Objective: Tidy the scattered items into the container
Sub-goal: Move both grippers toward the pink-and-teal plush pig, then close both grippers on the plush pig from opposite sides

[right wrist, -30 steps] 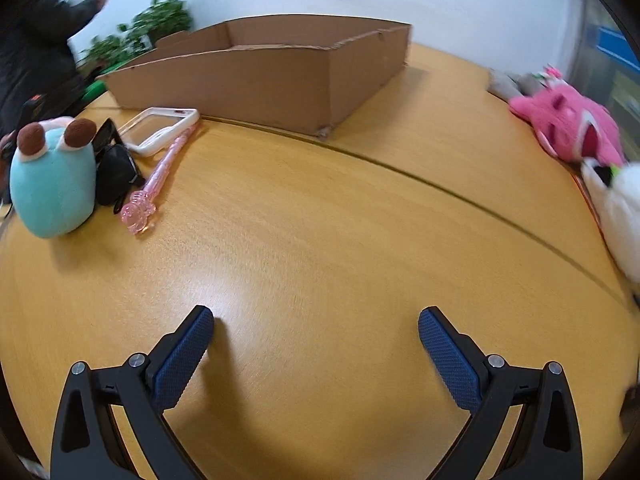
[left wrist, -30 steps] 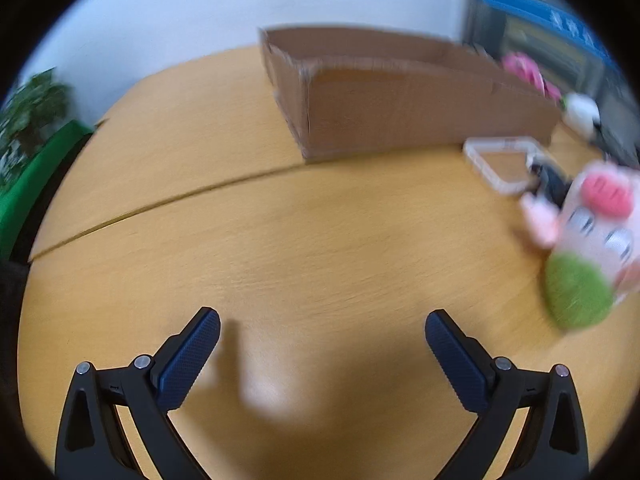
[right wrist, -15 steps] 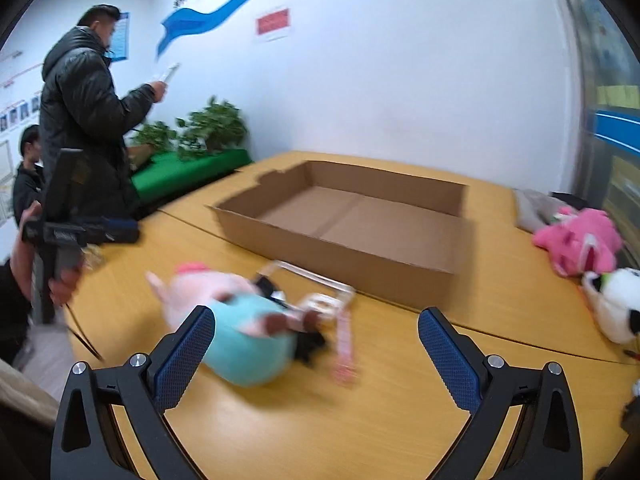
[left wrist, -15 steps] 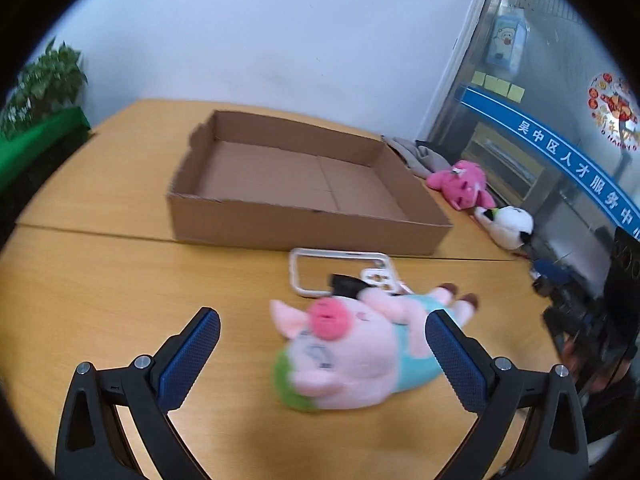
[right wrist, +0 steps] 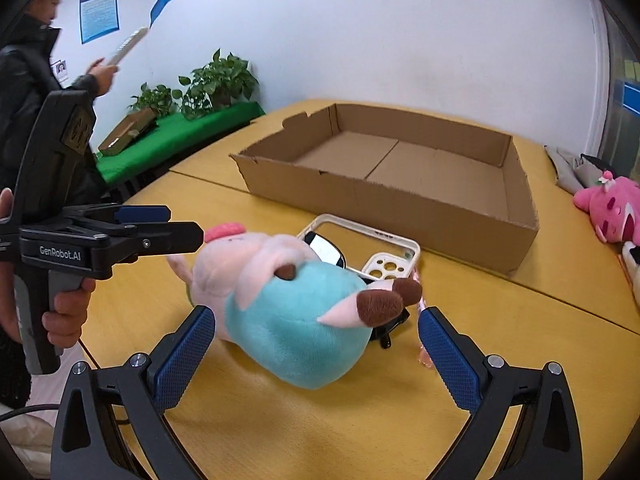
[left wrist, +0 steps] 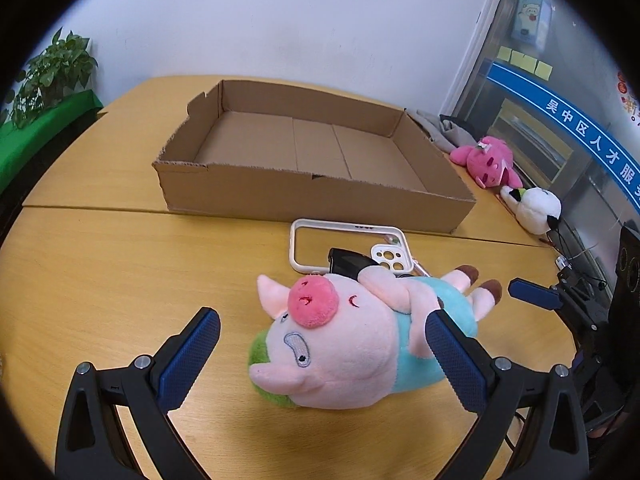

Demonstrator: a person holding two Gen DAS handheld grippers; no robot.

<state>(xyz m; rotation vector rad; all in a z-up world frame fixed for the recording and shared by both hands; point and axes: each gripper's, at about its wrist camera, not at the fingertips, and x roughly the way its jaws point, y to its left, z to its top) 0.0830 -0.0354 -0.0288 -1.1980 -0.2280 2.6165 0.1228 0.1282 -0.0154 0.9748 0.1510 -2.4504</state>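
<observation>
A pink pig plush (left wrist: 352,340) in a teal shirt lies on the wooden table, also in the right wrist view (right wrist: 296,304). Behind it lie a cream phone case (left wrist: 304,248), black sunglasses (right wrist: 326,250) and a pink wand (right wrist: 421,336). The open cardboard box (left wrist: 312,196) stands empty behind them; it also shows in the right wrist view (right wrist: 400,204). My left gripper (left wrist: 320,350) is open, its jaws on either side of the pig's head. My right gripper (right wrist: 314,344) is open around the pig's rear end. Neither touches it.
A pink plush (left wrist: 486,160) and a white plush (left wrist: 532,208) lie at the table's right edge. A man in black (right wrist: 28,80) stands at left, near potted plants (right wrist: 216,84) on a green shelf. The left gripper's handle (right wrist: 60,216) shows in the right view.
Both grippers tilted up from the bare table, then came in towards the pig plush, which now lies between each pair of open jaws. The items have not moved.
</observation>
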